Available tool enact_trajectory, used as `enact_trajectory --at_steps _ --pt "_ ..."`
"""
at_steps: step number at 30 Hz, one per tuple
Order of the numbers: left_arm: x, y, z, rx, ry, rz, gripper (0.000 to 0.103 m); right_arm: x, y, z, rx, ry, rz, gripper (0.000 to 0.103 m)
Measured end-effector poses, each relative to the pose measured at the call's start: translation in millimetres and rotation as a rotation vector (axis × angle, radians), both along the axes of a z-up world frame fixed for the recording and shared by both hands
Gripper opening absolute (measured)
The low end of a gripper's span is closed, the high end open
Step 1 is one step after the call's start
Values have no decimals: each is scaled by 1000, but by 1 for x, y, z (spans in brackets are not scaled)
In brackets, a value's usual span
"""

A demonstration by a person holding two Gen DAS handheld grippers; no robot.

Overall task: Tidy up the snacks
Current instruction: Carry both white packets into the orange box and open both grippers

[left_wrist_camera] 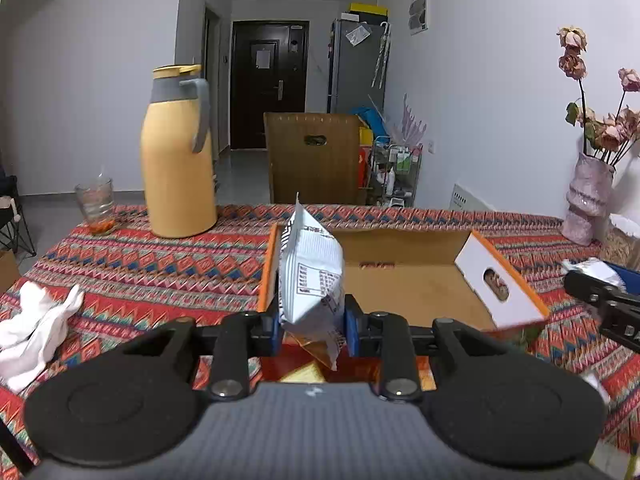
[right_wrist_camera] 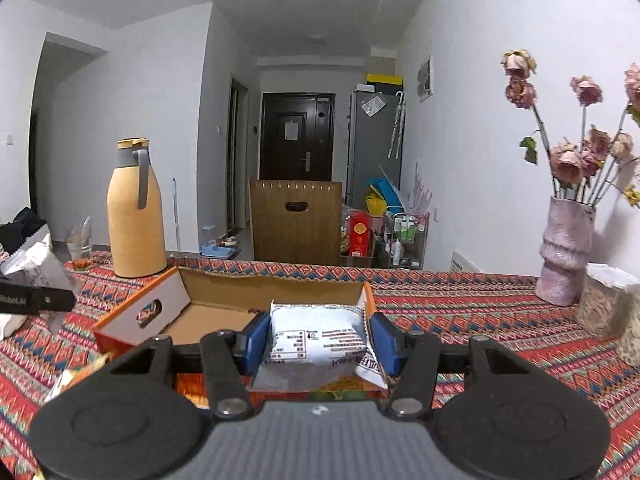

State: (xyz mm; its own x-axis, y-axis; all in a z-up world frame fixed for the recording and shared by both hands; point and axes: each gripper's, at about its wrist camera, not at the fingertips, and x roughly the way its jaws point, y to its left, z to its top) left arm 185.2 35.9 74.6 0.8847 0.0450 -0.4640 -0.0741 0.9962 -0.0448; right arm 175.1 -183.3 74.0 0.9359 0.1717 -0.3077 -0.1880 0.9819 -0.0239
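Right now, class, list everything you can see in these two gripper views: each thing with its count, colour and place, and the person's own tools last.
Snack packets: two, white with black print; one upright in the left gripper, one lying flat in the right gripper.
Cardboard box: one, brown inside, orange and white outside, open on the table.
Tablecloth: one, red patterned, covering the table.
Thermos jug: one, yellow with grey handle, far left of table.
Glass: one, clear, left of the jug.
Vase of dried roses: one, pink, far right.
White cloth: one, near left edge.
Left gripper: black, blue pads, shut on a packet.
Right gripper: black, blue pads, shut on a packet.
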Motion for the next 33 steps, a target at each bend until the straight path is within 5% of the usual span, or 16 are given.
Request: enact_trajectory --at_steps 8,16,25,27,28,33 --pt "54 -12 3 -10 1 15 29 68 19 9 19 51 15 54" --pt "100 -15 -22 2 73 36 29 129 36 -19 5 174 3 54" --pt "119 -11 -50 -32 141 14 30 150 32 -47 1 252 -21 58" --pt "118 -10 -52 -37 141 5 37 152 32 -49 0 264 -21 62" --pt "118 -11 -52 -41 141 4 50 152 33 -50 -2 267 -24 64" --pt "108 -7 -43 -56 87 21 87 152 30 -50 2 260 -38 94"
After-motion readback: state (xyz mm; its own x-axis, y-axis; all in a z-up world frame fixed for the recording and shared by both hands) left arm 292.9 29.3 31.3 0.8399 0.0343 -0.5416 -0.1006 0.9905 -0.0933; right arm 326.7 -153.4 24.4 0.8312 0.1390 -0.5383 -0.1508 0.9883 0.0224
